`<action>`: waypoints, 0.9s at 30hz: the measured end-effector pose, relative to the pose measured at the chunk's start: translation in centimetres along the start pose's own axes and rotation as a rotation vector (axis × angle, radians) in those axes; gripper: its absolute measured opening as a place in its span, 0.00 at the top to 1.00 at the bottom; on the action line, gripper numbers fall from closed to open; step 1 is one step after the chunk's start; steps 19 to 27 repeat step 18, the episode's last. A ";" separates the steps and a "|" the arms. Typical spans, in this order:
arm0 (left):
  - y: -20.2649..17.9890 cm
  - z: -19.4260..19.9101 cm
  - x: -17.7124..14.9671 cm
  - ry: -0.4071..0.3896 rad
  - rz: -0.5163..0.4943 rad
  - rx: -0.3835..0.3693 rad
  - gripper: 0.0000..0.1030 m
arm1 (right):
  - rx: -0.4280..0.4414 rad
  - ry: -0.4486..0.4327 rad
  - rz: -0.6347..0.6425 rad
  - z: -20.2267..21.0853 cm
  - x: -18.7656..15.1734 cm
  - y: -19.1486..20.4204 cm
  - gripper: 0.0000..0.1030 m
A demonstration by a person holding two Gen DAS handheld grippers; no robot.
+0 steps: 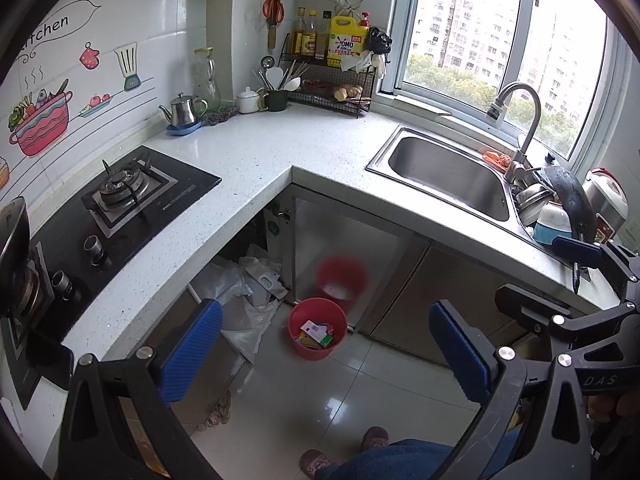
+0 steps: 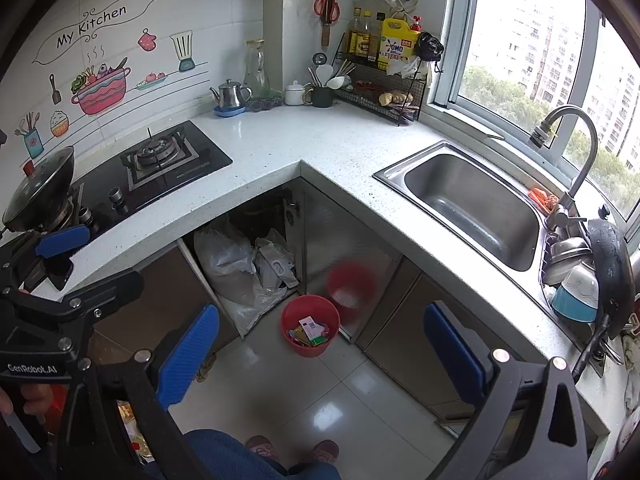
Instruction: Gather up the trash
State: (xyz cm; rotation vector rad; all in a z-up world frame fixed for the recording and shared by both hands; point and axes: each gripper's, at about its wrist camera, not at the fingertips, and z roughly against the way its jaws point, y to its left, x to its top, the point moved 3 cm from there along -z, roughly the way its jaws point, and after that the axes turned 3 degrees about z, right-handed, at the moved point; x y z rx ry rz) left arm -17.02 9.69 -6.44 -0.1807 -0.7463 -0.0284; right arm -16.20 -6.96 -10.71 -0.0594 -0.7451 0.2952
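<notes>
A: Where is the trash?

B: In the red bin (image 1: 317,328) on the floor tiles, in the corner below the white countertop (image 1: 256,152). Packets and wrappers lie inside it.

A: And the 2 grippers?

B: The left gripper (image 1: 326,356) has its blue pads spread wide with nothing between them. The right gripper (image 2: 320,356) is the same, wide apart and empty. Both hang above the floor, well apart from the bin.

A: Anything beside the bin?

B: Plastic bags (image 2: 244,268) in the open cabinet.
</notes>
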 end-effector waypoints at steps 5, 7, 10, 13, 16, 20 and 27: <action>-0.1 -0.1 -0.2 0.006 -0.002 0.000 0.01 | 0.000 0.005 -0.001 0.0 -0.1 0.1 0.01; 0.0 -0.1 -0.3 0.007 -0.001 -0.001 0.01 | -0.002 0.008 -0.002 0.0 -0.1 0.2 0.01; 0.1 -0.2 -0.3 0.010 -0.001 -0.003 0.01 | -0.001 0.011 -0.001 -0.1 -0.2 0.1 0.01; 0.0 -0.2 -0.3 0.011 -0.006 0.000 0.01 | -0.002 0.012 -0.001 -0.1 -0.2 0.2 0.01; 0.1 -0.4 -0.5 0.016 -0.009 -0.001 0.01 | -0.001 0.015 0.000 -0.2 -0.3 0.1 0.01; 0.1 -0.5 -0.5 0.024 -0.016 -0.003 0.01 | -0.002 0.017 -0.001 -0.2 -0.4 0.1 0.01; 0.1 -0.5 -0.5 0.024 -0.016 -0.003 0.01 | -0.002 0.017 -0.001 -0.2 -0.4 0.1 0.01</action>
